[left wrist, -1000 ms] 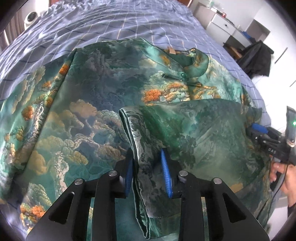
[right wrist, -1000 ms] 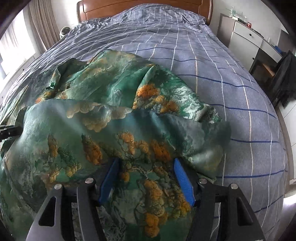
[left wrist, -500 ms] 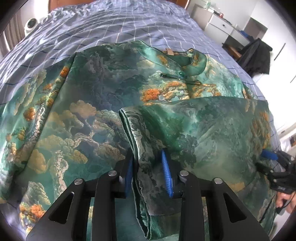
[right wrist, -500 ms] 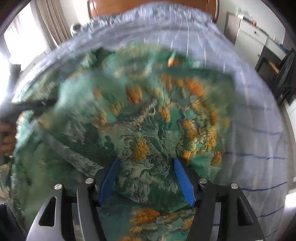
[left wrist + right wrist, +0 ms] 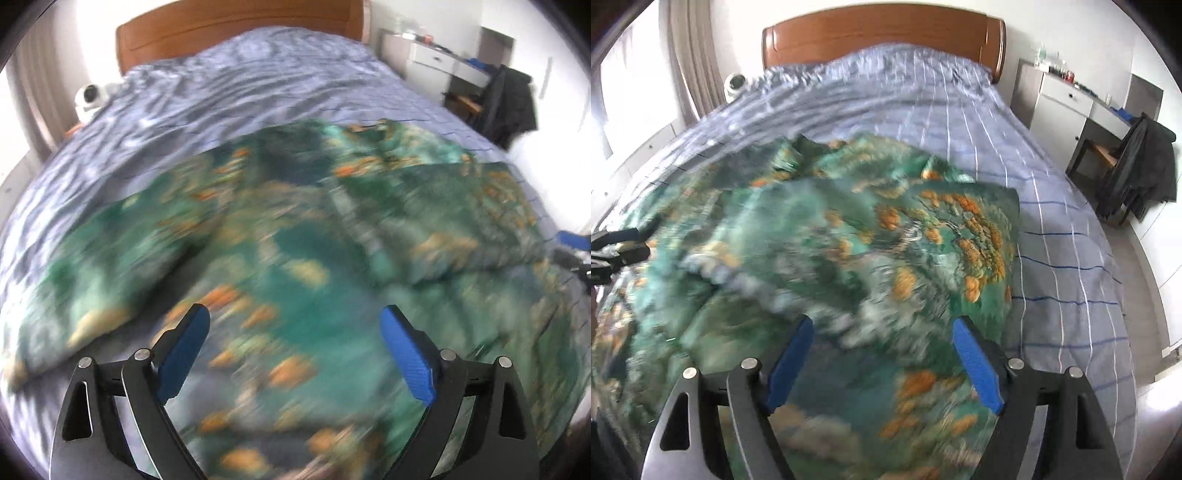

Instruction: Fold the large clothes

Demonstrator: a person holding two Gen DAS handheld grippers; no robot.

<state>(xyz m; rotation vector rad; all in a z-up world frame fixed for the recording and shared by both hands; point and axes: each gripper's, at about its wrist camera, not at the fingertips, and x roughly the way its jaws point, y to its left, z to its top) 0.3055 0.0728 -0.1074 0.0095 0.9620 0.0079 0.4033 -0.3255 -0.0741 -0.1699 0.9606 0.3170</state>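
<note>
A: Where's the green robe [image 5: 849, 266]?
B: Mid-frame on the bed [image 5: 1071, 258], ahead of both tongs; folded flap toward the right.
A: Tongs?
B: Left tongs [image 5: 295, 354] and right tongs [image 5: 882, 358] gape, empty; right nearer the flap.

Garment [image 5: 295, 258] motion-blurred in both views

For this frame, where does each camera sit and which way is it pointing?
Left wrist: on the left hand-held gripper, open, over the green garment, facing the headboard.
Right wrist: on the right hand-held gripper, open, facing the same way; the other gripper shows at the left edge.
Shared: garment, bed, headboard, dark coat.
</note>
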